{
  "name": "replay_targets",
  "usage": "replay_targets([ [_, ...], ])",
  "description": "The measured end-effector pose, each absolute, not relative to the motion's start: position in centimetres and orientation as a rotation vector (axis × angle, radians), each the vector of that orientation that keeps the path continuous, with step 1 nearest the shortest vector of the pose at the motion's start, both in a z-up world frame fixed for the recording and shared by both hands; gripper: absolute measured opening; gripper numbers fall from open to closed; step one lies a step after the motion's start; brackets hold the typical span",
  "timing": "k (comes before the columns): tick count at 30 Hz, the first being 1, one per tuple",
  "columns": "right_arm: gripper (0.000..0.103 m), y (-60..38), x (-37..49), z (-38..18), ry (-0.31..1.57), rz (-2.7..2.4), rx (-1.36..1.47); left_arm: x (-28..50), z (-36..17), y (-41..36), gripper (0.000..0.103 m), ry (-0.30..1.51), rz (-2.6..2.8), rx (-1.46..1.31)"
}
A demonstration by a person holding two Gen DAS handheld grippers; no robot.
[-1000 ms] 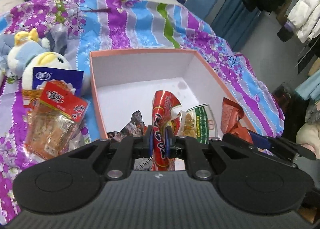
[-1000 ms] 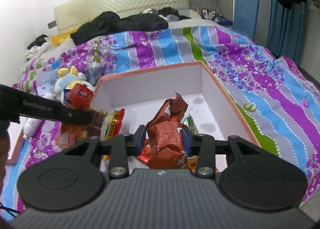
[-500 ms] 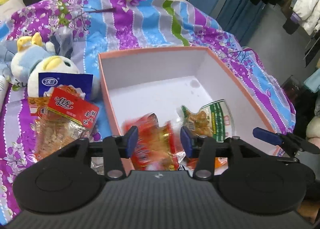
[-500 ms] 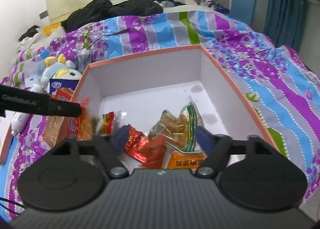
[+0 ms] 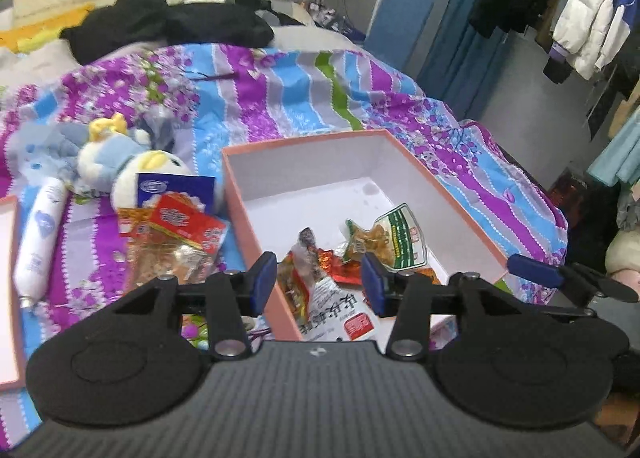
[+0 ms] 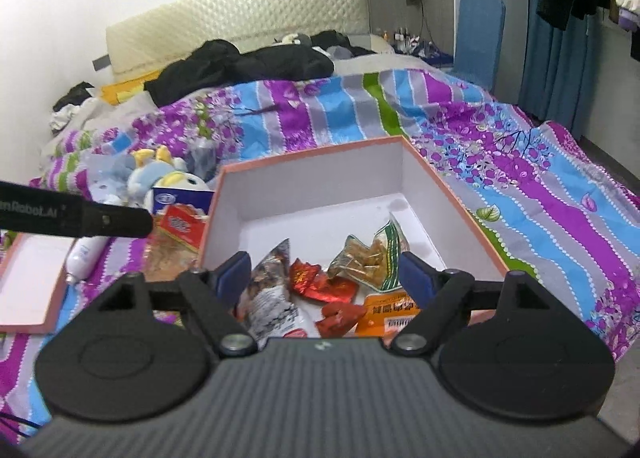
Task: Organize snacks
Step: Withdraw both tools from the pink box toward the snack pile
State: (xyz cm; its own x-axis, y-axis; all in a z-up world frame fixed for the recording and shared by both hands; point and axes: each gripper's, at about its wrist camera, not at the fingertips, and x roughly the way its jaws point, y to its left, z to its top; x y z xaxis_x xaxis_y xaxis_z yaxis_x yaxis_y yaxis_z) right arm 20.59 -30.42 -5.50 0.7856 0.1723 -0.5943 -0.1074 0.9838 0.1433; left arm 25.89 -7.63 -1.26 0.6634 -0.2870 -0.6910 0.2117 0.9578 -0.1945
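From the left wrist view, our left gripper (image 5: 319, 278) hangs above the near end of the pink box (image 5: 448, 194) on the bedspread (image 5: 280, 98), jaws released with nothing between them. The dropped packets lie loose inside: a white packet (image 5: 340, 312), a green-edged packet (image 5: 390, 236). A red-labelled packet (image 5: 180, 230) waits outside, beside the plush toy (image 5: 132, 166).

From the right wrist view, our right gripper (image 6: 322, 276) also stands wide and empty over the box (image 6: 452, 198), with the red foil packets (image 6: 320, 282) resting below it. We judge the drop step finished; the next move calls for our left gripper to swing out over the box wall, descend on the outside packet (image 6: 180, 226) and pinch its edge.
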Motion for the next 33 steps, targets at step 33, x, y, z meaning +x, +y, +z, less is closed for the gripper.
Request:
replay_targets([
  [33,0.082,-24.7,5.5,-3.7,0.553,0.332,0.047,3.2,2.6,-0.8,0.052,0.657,-0.097,-0.206],
])
